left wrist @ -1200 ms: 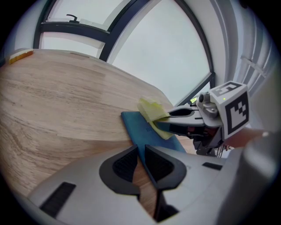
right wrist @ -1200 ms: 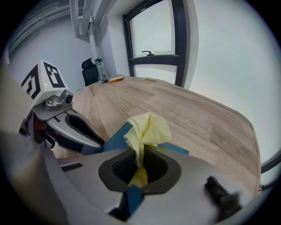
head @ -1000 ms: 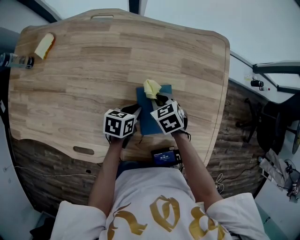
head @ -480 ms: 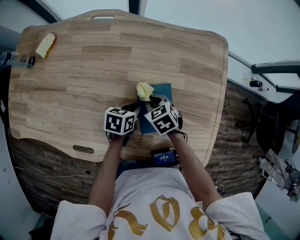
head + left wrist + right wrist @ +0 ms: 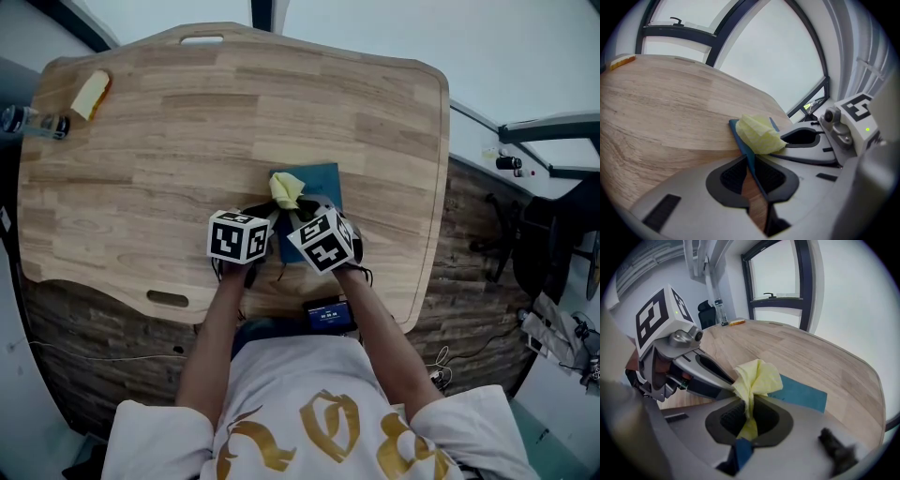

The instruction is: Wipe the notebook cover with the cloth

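A blue notebook (image 5: 323,183) lies on the wooden table (image 5: 169,141), close to its near edge. My left gripper (image 5: 265,219) is shut on the notebook's left edge; in the left gripper view that thin blue edge (image 5: 746,151) runs between the pads. My right gripper (image 5: 298,208) is shut on a bunched yellow cloth (image 5: 287,188), which rests on the cover's left part. The right gripper view shows the cloth (image 5: 757,378) rising out of the jaws, with the blue cover (image 5: 801,393) beyond it. The two grippers stand side by side, almost touching.
A yellow and orange sponge-like block (image 5: 91,92) and a bottle (image 5: 33,122) lie at the table's far left corner. A small device with a blue screen (image 5: 328,314) sits at the near edge by my body. An office chair (image 5: 534,244) stands to the right.
My right gripper has drawn the cloth leftward and toward me across the cover. The left gripper has kept its hold on the notebook's edge.
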`<act>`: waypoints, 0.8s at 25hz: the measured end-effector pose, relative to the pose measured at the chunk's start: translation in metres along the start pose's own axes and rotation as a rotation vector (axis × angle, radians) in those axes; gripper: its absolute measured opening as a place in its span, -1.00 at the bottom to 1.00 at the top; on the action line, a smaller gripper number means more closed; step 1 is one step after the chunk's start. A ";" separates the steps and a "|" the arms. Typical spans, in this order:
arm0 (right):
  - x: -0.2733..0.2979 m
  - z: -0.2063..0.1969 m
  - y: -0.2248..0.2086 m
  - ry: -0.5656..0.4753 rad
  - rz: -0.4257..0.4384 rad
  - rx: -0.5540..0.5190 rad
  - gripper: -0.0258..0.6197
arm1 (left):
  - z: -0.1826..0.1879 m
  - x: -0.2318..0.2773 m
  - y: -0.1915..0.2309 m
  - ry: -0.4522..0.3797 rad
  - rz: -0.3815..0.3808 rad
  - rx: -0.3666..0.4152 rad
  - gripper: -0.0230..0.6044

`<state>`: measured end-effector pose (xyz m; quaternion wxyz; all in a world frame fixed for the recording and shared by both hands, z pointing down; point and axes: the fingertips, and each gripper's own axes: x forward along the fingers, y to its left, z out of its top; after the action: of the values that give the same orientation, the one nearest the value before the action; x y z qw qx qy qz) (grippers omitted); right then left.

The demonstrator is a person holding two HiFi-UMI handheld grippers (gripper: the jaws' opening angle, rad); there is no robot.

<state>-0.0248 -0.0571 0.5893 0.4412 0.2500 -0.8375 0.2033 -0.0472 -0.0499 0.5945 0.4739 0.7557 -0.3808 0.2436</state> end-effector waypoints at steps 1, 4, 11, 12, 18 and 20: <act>-0.001 -0.002 0.001 0.001 -0.001 0.003 -0.80 | 0.000 0.000 0.000 0.000 0.000 -0.001 -0.73; -0.003 -0.006 0.005 0.005 -0.003 0.007 -0.80 | -0.001 0.000 0.000 -0.002 0.002 -0.002 -0.73; -0.006 -0.014 0.018 0.021 -0.002 -0.005 -0.80 | 0.000 0.000 0.000 -0.001 0.003 -0.001 -0.73; -0.006 -0.015 0.020 0.023 -0.001 -0.004 -0.80 | -0.001 0.000 0.000 -0.002 0.003 0.000 -0.73; -0.010 -0.024 0.029 0.031 0.007 0.005 -0.80 | -0.001 0.000 0.000 -0.002 0.000 -0.002 -0.73; -0.011 -0.025 0.031 0.032 0.008 0.005 -0.80 | 0.000 0.000 0.000 -0.003 0.000 -0.003 -0.73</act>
<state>-0.0224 -0.0160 0.5896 0.4532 0.2444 -0.8308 0.2113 -0.0472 -0.0495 0.5948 0.4744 0.7554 -0.3817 0.2420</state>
